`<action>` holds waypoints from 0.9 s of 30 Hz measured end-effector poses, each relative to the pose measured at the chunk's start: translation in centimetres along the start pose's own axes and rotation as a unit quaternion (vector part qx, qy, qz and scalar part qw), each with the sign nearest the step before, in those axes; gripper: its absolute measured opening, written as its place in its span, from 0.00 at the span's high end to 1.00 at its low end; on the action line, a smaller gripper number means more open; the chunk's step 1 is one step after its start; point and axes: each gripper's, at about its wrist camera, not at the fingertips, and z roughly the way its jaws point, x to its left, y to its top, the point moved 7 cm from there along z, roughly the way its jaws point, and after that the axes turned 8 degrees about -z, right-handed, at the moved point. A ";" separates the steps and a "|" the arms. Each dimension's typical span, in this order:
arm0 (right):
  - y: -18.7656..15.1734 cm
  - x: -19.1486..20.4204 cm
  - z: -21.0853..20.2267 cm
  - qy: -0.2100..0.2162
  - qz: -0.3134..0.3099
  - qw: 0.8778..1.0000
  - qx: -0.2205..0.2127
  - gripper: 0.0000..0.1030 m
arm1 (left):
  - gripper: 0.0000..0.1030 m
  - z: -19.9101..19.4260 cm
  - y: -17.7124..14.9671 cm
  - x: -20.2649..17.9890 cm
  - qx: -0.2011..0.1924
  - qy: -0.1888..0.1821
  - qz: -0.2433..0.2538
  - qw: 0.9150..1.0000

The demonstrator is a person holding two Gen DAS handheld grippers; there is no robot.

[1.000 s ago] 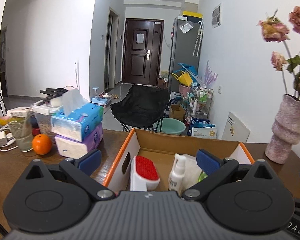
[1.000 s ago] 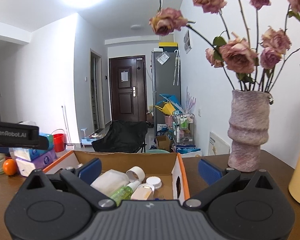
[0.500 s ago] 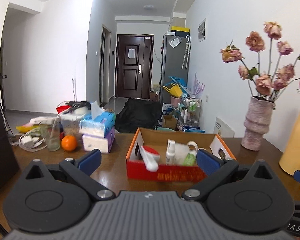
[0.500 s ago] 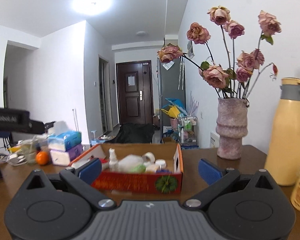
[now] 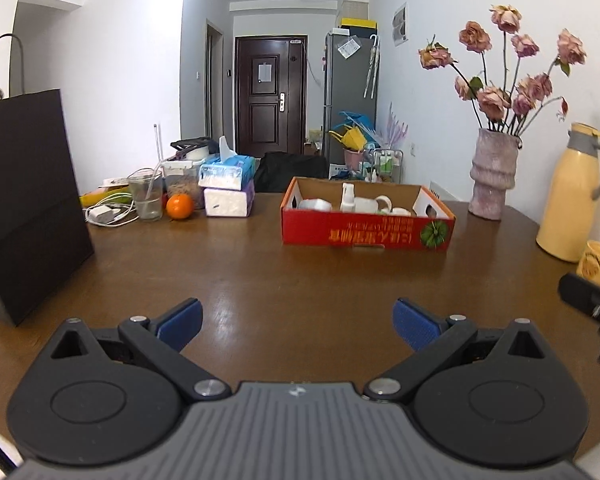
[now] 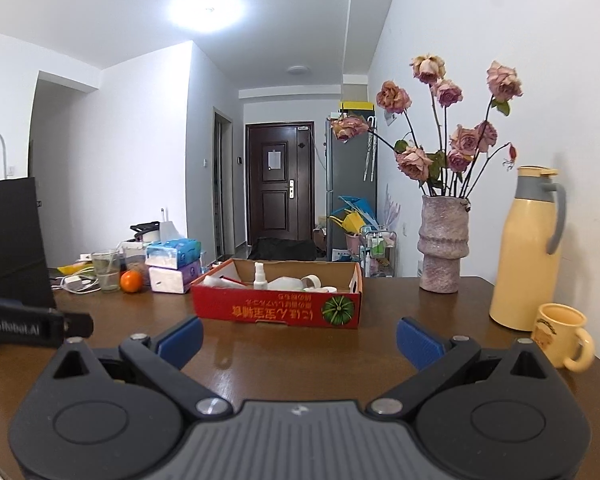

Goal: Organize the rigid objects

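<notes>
A red cardboard box (image 5: 366, 234) stands on the brown table (image 5: 260, 280); it also shows in the right wrist view (image 6: 276, 312). Inside it are a white spray bottle (image 5: 347, 196), white jars, a tape roll and other small items, partly hidden by the box wall. My left gripper (image 5: 298, 322) is open and empty, well back from the box above bare table. My right gripper (image 6: 299, 340) is open and empty, also back from the box. The right gripper's body shows at the right edge of the left wrist view (image 5: 596, 312).
A black paper bag (image 5: 24, 200) stands at the left. Behind it are a glass (image 5: 145, 196), an orange (image 5: 179, 206), stacked tissue packs (image 5: 228, 190) and cables. At the right are a vase of dried roses (image 6: 444, 248), a yellow thermos (image 6: 526, 248) and a yellow mug (image 6: 562, 334).
Both grippers have pulled back from over the box towards the near side of the table. The box now stands far ahead of them. Both stay open and empty.
</notes>
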 end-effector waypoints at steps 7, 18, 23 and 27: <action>-0.7 0.2 -4.5 -0.008 -0.002 1.000 -0.007 0.00 | 0.00 -3.6 -1.7 0.2 -0.007 -0.004 0.004 1.000; -1.2 0.0 -7.2 -0.013 -0.003 1.000 -0.015 0.00 | 0.00 -5.5 -2.4 0.1 -0.012 -0.013 0.002 1.000; -1.2 0.1 -7.2 -0.012 -0.005 1.000 -0.014 0.00 | 0.00 -5.5 -2.5 0.1 -0.011 -0.013 0.002 1.000; -1.3 0.1 -7.0 -0.013 -0.005 1.000 -0.012 0.00 | 0.00 -5.5 -2.5 0.0 -0.007 -0.015 0.002 1.000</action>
